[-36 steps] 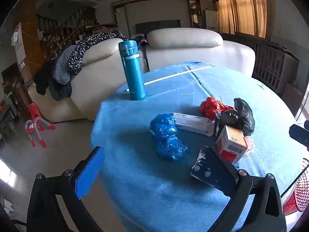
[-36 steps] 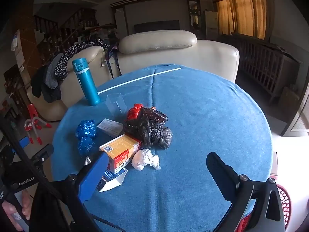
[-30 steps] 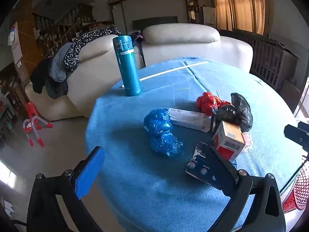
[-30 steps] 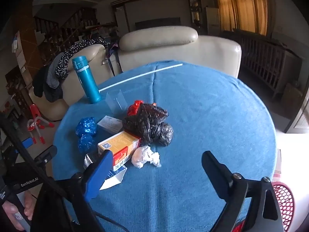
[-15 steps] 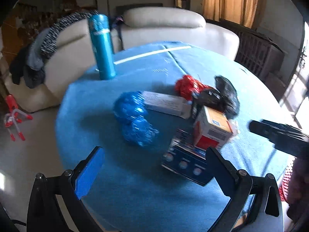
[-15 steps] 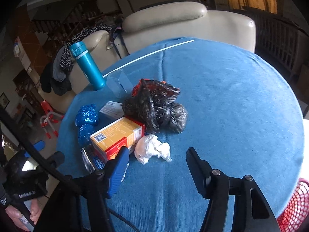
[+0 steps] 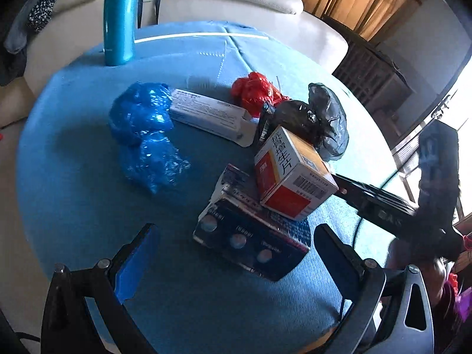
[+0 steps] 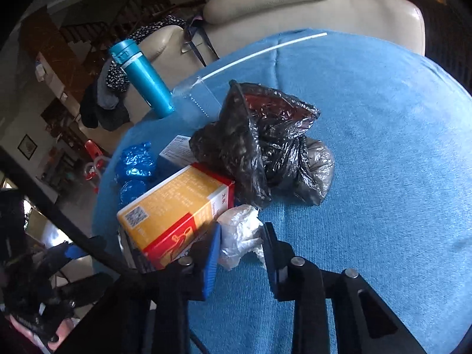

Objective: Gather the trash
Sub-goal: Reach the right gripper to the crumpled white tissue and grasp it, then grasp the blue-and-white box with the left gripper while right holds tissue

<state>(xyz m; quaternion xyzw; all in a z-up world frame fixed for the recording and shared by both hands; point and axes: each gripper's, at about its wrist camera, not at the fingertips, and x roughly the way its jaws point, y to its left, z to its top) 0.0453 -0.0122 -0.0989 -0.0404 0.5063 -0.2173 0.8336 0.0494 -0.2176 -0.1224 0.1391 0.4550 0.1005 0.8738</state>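
Trash lies in a heap on the round blue-clothed table [image 8: 383,135]. My right gripper [image 8: 240,240] has closed around a crumpled white tissue [image 8: 240,236] beside an orange-and-red box [image 8: 177,206]. A black plastic bag [image 8: 259,150] lies behind them. My left gripper [image 7: 233,253] is open and empty, just short of a dark blue blister-pack box [image 7: 250,236]. The orange-and-red box [image 7: 292,174] rests on it. Crumpled blue plastic [image 7: 147,135], a long white box [image 7: 209,115], a red bag [image 7: 255,90] and the black bag [image 7: 318,118] lie beyond.
A teal bottle [image 7: 119,14] stands at the table's far left edge, also in the right wrist view [image 8: 141,76]. A clear plastic cup [image 8: 194,97] stands near it. Cream sofas [image 8: 295,3] are behind the table. The right gripper's body [image 7: 383,206] reaches in from the right.
Both grippers moved down and forward toward the heap. My right gripper's fingers narrowed from wide open and closed around the white tissue. My left gripper stayed open.
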